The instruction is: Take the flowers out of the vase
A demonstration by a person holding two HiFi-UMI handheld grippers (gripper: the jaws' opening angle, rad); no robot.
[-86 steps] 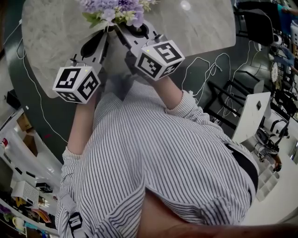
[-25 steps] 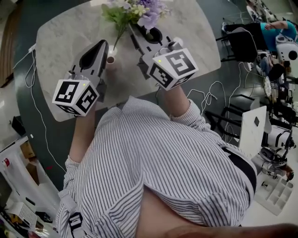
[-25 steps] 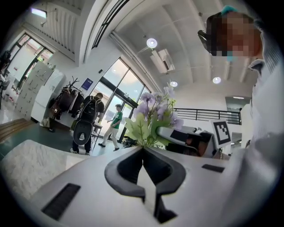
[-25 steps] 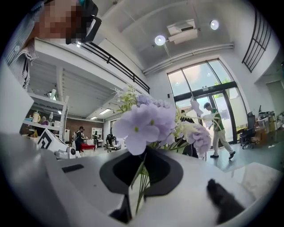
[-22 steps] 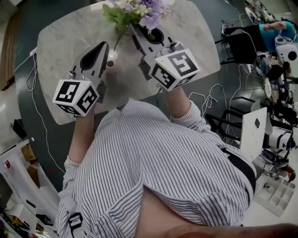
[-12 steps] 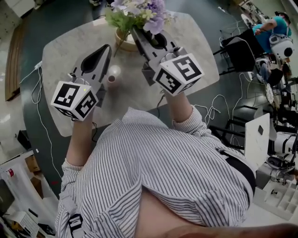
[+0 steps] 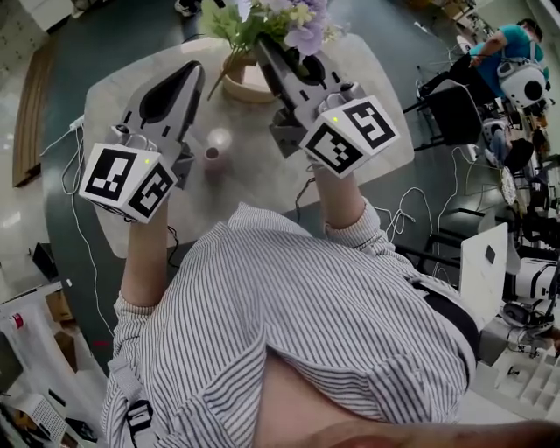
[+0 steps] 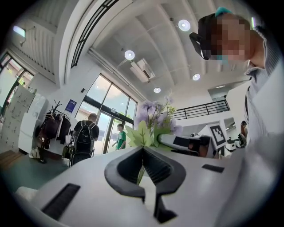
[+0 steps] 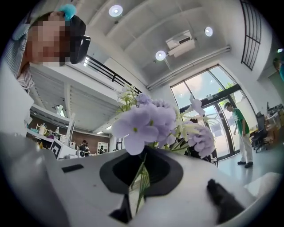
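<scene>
Flower stems clamped between right gripper jaws.

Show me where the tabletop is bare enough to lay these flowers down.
Bare marble: the table right of the right tongs, out to its edge, and the near strip between the small vase and the right sleeve. Crowded: the far middle, around the round dish, flowers and left tongs.

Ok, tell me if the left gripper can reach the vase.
Probably yes: the left gripper holds nothing and the vase stands clear on the table near it, though its jaws are shut.
</scene>
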